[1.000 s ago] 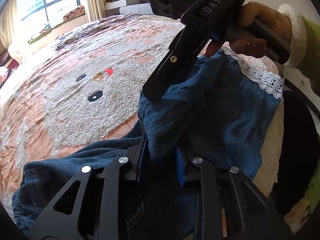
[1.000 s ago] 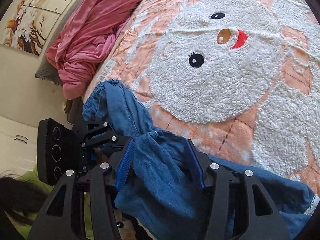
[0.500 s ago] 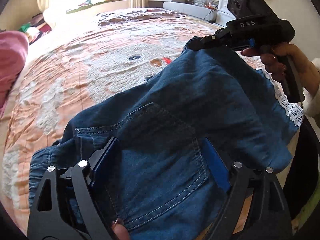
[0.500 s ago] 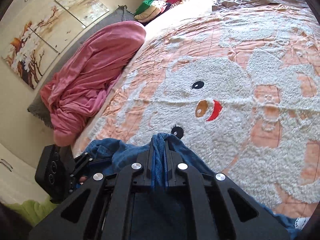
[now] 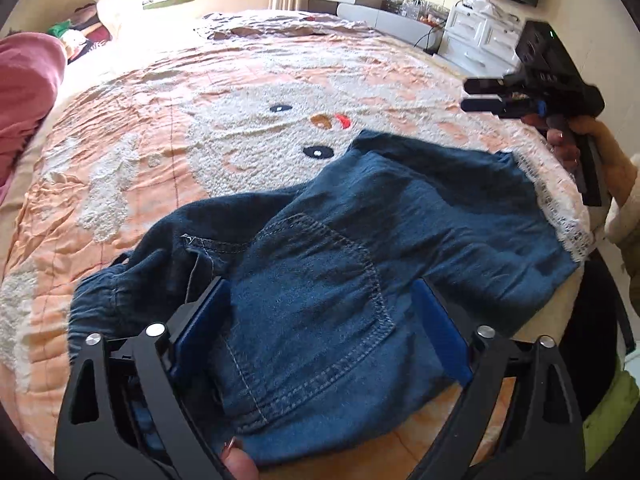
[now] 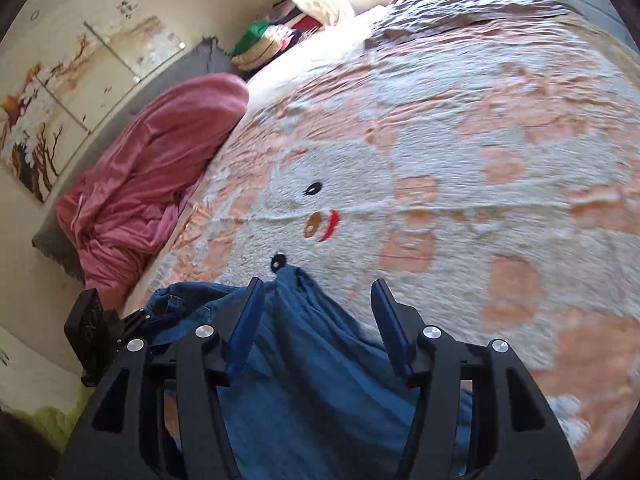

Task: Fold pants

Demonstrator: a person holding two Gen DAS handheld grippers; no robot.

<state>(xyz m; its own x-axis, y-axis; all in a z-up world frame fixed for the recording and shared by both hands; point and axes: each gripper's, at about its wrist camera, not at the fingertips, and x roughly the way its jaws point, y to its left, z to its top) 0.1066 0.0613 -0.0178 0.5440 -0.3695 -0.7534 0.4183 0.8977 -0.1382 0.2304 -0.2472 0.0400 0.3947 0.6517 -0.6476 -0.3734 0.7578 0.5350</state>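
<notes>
The blue denim pants lie in a loose fold on the bed's near edge, back pocket up, white lace hem at the right. My left gripper is open just above the pocket area, its jaws wide on either side of the cloth. My right gripper is open above the pants' far corner, holding nothing; it also shows in the left wrist view, lifted clear to the right of the pants.
The pants rest on a peach bedspread with a fluffy white bear face. A pink blanket is heaped at the bed's left side. White drawers stand beyond the far right corner.
My right gripper has opened, let go of the pants' corner and drawn back to the right. The cloth has dropped flat onto the bed. My left gripper has stayed open over the pocket.
</notes>
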